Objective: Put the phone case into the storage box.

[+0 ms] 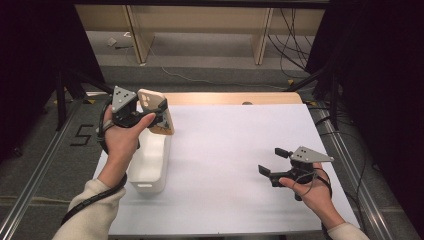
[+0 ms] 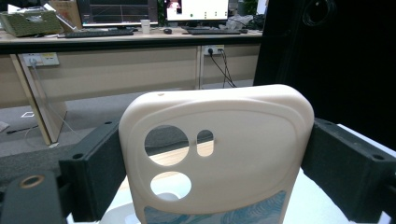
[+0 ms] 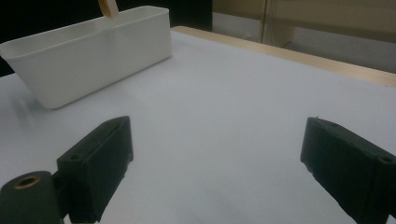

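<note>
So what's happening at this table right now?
A person works with a hand-held gripper in each hand. The left gripper clamps a cream phone case by its sides and holds it upright above the far end of a white bin. The right gripper hangs open above the white table, holding nothing.

A white sheet (image 1: 235, 165) is covering the table across the frame's middle, while wooden desks (image 1: 200, 30) and dangling cables (image 1: 292, 42) are standing along the top.
</note>
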Tool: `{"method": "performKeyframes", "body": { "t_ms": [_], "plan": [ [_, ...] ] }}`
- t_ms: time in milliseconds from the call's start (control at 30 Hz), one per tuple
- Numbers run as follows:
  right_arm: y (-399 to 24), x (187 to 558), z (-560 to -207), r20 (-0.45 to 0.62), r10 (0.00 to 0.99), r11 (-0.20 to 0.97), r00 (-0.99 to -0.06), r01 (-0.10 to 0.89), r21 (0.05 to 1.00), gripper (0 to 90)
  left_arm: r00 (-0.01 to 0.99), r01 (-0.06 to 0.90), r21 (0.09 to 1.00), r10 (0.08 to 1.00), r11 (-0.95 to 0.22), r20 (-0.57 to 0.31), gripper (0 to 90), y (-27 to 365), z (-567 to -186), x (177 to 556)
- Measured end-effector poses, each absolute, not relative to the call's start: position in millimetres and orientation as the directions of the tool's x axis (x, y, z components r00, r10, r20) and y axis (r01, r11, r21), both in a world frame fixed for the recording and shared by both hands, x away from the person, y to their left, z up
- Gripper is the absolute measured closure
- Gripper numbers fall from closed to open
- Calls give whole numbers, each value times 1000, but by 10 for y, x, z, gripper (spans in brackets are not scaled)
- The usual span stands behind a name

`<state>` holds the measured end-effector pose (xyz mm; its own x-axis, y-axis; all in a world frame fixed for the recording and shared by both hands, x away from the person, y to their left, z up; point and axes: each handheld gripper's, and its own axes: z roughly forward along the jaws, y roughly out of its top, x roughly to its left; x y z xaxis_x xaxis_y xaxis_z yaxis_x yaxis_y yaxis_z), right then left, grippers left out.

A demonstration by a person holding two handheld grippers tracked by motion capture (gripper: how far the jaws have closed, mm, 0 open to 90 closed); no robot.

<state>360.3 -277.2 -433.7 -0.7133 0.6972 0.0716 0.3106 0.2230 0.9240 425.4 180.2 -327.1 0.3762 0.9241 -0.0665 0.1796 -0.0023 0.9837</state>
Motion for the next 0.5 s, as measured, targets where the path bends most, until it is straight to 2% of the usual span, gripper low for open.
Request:
{"method": "performKeyframes", "body": {
  "t_ms": [500],
  "plan": [
    [-2772,3604,-4336,71,698,222,-713,309,925,103,353,188,982,933,6,-73,109,1871,-3294,4296]
  ]
}}
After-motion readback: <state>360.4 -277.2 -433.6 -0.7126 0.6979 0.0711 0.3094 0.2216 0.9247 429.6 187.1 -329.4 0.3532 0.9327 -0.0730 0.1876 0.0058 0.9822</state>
